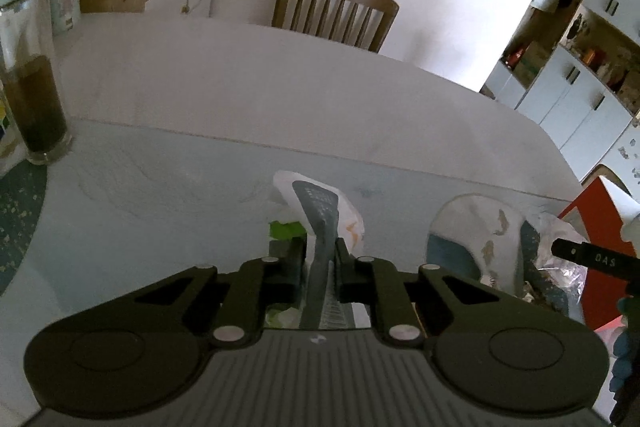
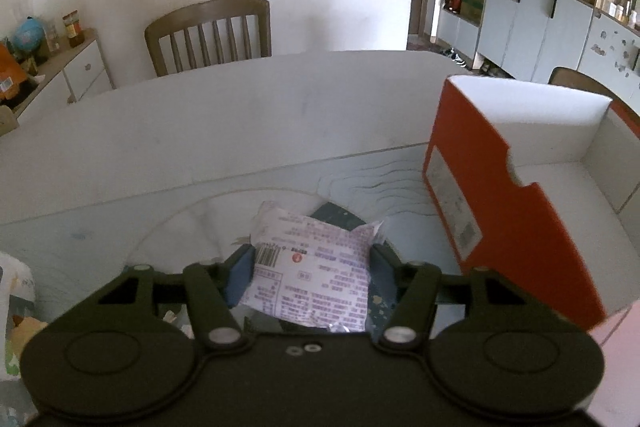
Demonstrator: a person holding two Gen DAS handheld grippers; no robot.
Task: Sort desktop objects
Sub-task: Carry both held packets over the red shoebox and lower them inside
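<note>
Two grippers each hold a packet over the table (image 1: 240, 87): the left gripper (image 1: 319, 267) pinches a grey sachet (image 1: 318, 223), the right gripper (image 2: 310, 263) clamps a white packet (image 2: 316, 259). Both should lift steadily toward the orange box (image 2: 516, 211) without squeezing harder.

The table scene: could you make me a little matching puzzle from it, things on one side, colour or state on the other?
Things:
1. wooden chair
2. cardboard box
3. glass jar
4. white packet

States:
A. orange outside, open, nothing visible inside
B. between the right gripper's fingers
C. partly filled with dark liquid
D. standing behind the table

Pairs: 1-D, 2-A, 3-C, 4-B
</note>
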